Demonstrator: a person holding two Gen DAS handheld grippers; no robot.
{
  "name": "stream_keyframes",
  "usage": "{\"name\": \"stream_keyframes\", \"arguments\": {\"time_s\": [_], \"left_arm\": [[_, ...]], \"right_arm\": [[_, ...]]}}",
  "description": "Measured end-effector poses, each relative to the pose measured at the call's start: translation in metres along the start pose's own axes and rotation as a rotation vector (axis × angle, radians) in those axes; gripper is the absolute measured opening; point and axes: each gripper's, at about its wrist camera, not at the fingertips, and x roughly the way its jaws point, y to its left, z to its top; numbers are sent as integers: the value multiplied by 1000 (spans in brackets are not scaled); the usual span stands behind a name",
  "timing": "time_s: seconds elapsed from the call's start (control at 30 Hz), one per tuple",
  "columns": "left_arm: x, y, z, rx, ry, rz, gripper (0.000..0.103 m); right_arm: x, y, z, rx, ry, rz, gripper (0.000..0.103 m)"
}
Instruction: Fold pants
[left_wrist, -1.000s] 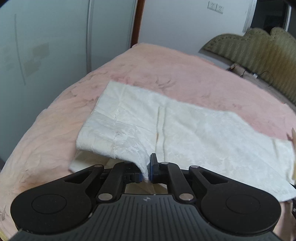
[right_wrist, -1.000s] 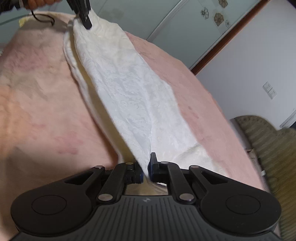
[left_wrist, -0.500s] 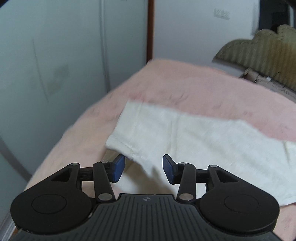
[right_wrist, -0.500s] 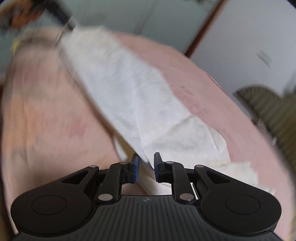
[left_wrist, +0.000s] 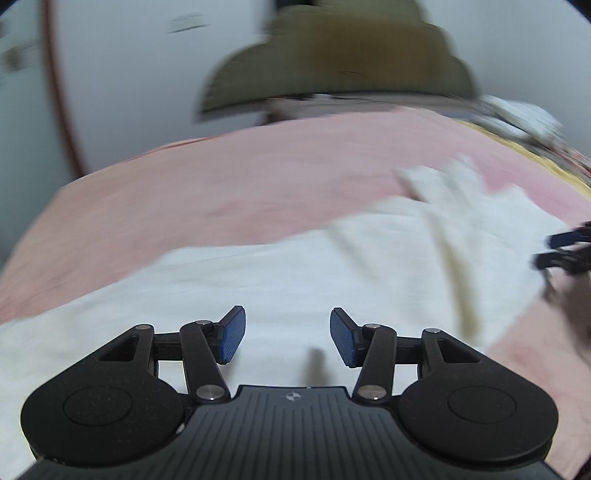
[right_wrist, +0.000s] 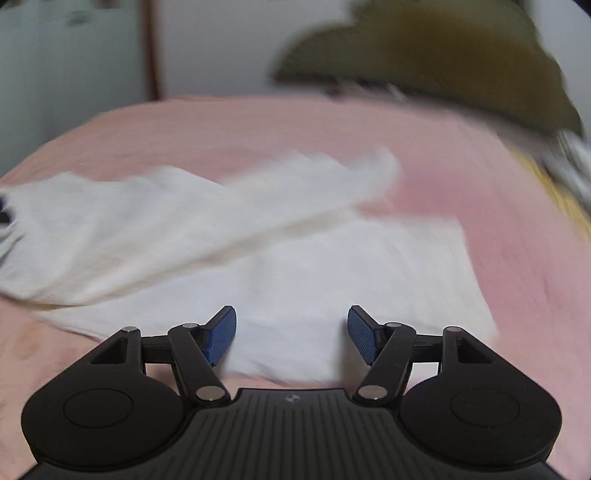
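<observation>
My left gripper (left_wrist: 287, 335) stands with its blue-padded fingers (left_wrist: 232, 334) spread wide and nothing between them. It hangs over the cream-white fabric pants (left_wrist: 295, 280), which lie across the pink bedspread (left_wrist: 221, 184) directly beneath and ahead of the tool. My right gripper (right_wrist: 291, 335) is likewise parted wide, pads bare, holding nothing. Under it the pants lie on the bedspread in two layers: a flat lower layer just ahead of the fingers, and an upper length running aslant from the left edge toward the middle, resting over the lower one. The left wrist view shows the right gripper at the far right edge beside the garment's end. An olive-green scalloped headboard (left_wrist: 332, 55) stands at the far side of the bed. Both views are blurred; fabric detail cannot be read.
</observation>
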Motion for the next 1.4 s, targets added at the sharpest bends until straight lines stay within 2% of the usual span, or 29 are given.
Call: {"name": "stream_keyframes", "arguments": {"time_s": [0.03, 0.07, 0.17, 0.2, 0.3, 0.4, 0.43, 0.47, 0.5, 0.53, 0.57, 0.6, 0.67, 0.73, 0.77, 0.87, 0.93, 1.0, 1.03, 1.07, 1.1, 1.13, 1.2, 1.23, 1.33, 1.4], "left_arm": [[6, -12, 1, 29, 0, -26, 56], [10, -22, 2, 53, 3, -47, 56], [24, -45, 5, 83, 4, -131, 57], [29, -50, 6, 81, 6, -164, 57], [40, -71, 8, 69, 2, -232, 60], [51, -81, 9, 50, 4, -259, 60], [53, -82, 9, 43, 8, -260, 60], [54, -82, 9, 34, 11, -261, 60], [55, -81, 9, 25, 12, -267, 60], [56, -80, 9, 16, 11, -278, 60], [56, -79, 8, 8, 9, -303, 62], [59, -79, 9, 0, 14, -339, 62], [64, -82, 7, -21, 31, -378, 62], [68, -90, 5, -5, 32, -364, 62], [67, -94, 3, 13, 22, -347, 62], [66, -103, -1, 64, -19, -316, 61], [70, -106, -3, 84, -23, -300, 52], [73, -108, -5, 89, -31, -289, 49], [74, -107, -6, 90, -38, -289, 49], [74, -107, -6, 90, -42, -288, 49], [75, -106, -6, 91, -46, -286, 49], [74, -106, -6, 93, -51, -283, 49], [74, -107, -5, 99, -59, -267, 49], [74, -107, -4, 101, -61, -260, 48], [76, -107, -1, 99, -48, -258, 33], [76, -108, 2, 106, -33, -267, 23]], "right_arm": [[2, -11, -8, 25, 12, -17, 67], [-3, -18, -13, 46, -12, -23, 67], [-16, -22, -6, 25, -59, -186, 67], [-13, -25, 1, 20, -81, -192, 67], [-2, -29, 25, 20, -118, -108, 67], [38, -36, 45, 21, -42, -60, 67], [53, -41, 48, 12, -3, -69, 71], [58, -49, 48, 28, -20, -76, 80], [60, -55, 51, 63, -12, -135, 80], [57, -53, 56, 70, -15, -238, 80], [50, -43, 61, 44, -45, -348, 82], [40, -27, 65, -5, -111, -387, 82], [25, -1, 77, -26, -194, -259, 81], [30, 21, 93, -12, -200, -104, 80], [39, 31, 102, -13, -194, -60, 80], [85, 51, 130, 0, -125, -54, 80], [115, 53, 142, 51, -53, -62, 80], [137, 54, 145, 86, -1, -76, 79], [143, 56, 145, 78, 13, -98, 72], [146, 58, 144, 59, 10, -114, 56], [144, 59, 142, 41, -9, -129, 48], [141, 58, 140, 44, -23, -140, 32], [134, 48, 135, 102, -52, -119, 25], [128, 42, 131, 138, -75, -112, 17], [105, 18, 119, 267, -149, -76, 11], [86, -2, 108, 373, -194, -49, 10]]}}
